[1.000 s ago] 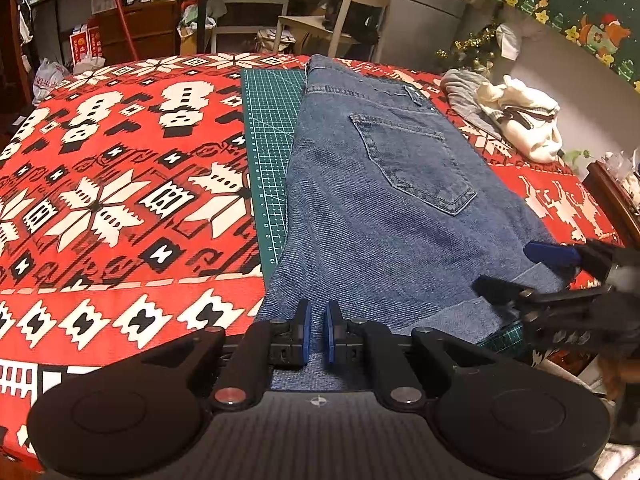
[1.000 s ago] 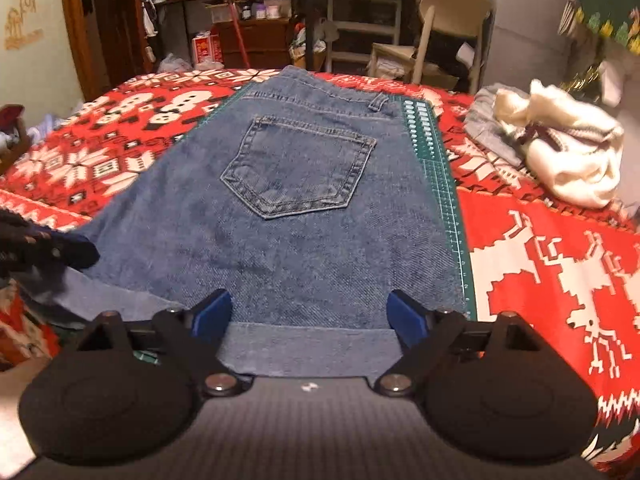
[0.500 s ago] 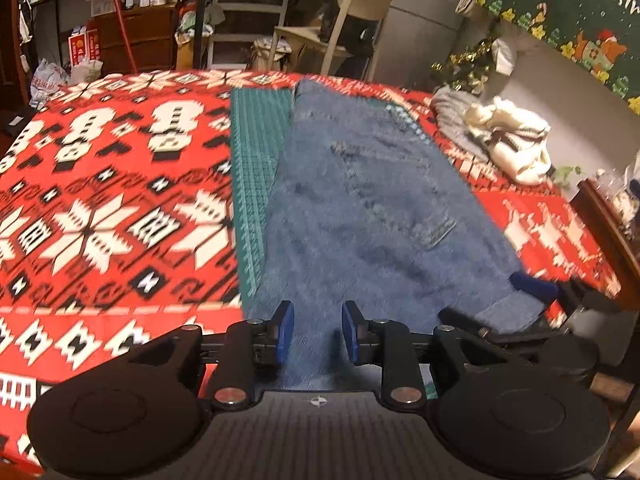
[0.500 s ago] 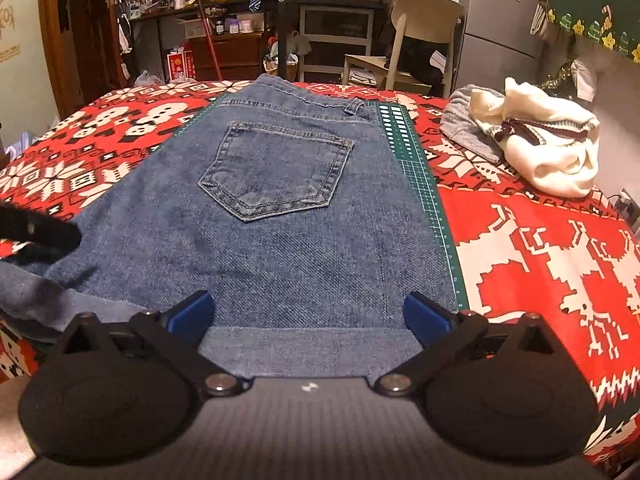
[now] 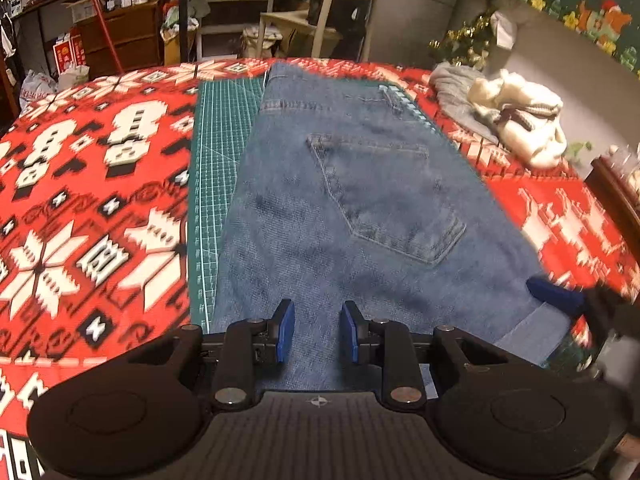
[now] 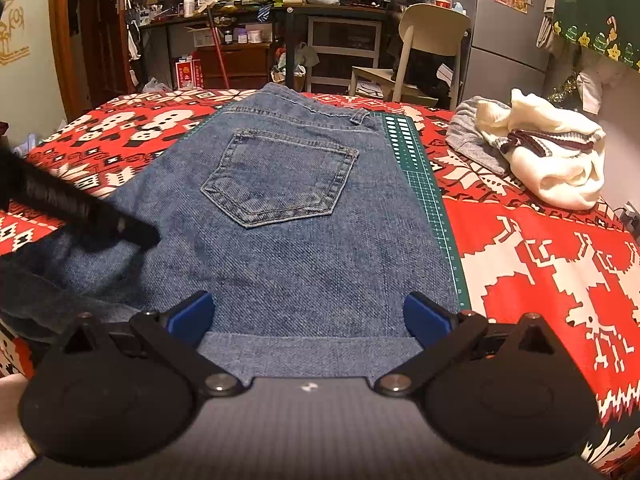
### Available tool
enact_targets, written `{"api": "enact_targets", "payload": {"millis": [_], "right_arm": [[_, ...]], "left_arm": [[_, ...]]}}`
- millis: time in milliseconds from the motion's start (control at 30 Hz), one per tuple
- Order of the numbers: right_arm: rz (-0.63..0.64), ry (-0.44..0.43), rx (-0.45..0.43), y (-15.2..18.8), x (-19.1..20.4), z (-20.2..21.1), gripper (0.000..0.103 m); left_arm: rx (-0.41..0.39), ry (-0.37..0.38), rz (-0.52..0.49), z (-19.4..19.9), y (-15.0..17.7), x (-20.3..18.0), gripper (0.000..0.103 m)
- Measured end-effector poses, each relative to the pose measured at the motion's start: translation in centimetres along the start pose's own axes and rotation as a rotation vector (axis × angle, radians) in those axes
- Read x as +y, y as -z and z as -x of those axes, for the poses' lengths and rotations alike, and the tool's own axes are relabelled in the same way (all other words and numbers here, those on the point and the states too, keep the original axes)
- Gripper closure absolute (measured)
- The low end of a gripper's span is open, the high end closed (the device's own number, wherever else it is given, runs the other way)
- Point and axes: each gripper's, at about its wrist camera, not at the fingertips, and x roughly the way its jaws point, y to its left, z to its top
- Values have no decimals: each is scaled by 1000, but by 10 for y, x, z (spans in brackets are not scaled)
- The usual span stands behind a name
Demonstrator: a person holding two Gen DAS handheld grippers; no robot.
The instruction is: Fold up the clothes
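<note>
A red patterned blanket (image 6: 540, 264) covers the surface, with folded blue jeans (image 6: 288, 240) lying flat across its middle, back pocket up. Under the jeans lies a green cutting mat (image 5: 224, 152), showing along both their long sides. Beyond the jeans' right edge sits a cream sweater (image 6: 560, 164). The right gripper (image 6: 310, 316) is spread wide above the jeans' near hem, gripping nothing. The left gripper (image 5: 316, 330), fingers parted a little, hovers empty over the same hem.

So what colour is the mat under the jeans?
Green with a pale grid, the mat shows best in the left wrist view.
</note>
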Motion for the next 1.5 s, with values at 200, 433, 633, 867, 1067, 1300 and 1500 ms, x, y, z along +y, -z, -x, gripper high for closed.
{"api": "enact_targets", "payload": {"millis": [200, 433, 633, 867, 1067, 1300, 1500], "right_arm": [[-1, 1, -10, 1, 0, 0, 1], [0, 0, -12, 1, -1, -1, 1], [1, -1, -12, 1, 0, -1, 1], [1, -2, -14, 2, 0, -2, 1], [1, -1, -13, 1, -1, -2, 1], [1, -1, -14, 1, -1, -2, 1], [0, -1, -14, 1, -1, -2, 1]], "left_arm": [[13, -26, -41, 15, 18, -2, 77], [34, -22, -10, 12, 10, 0, 77], [6, -25, -6, 6, -13, -7, 77], [28, -49, -23, -19, -25, -11, 77], [22, -57, -51, -7, -7, -13, 76], [29, -85, -101, 11, 16, -15, 76], [32, -87, -92, 23, 20, -12, 77]]}}
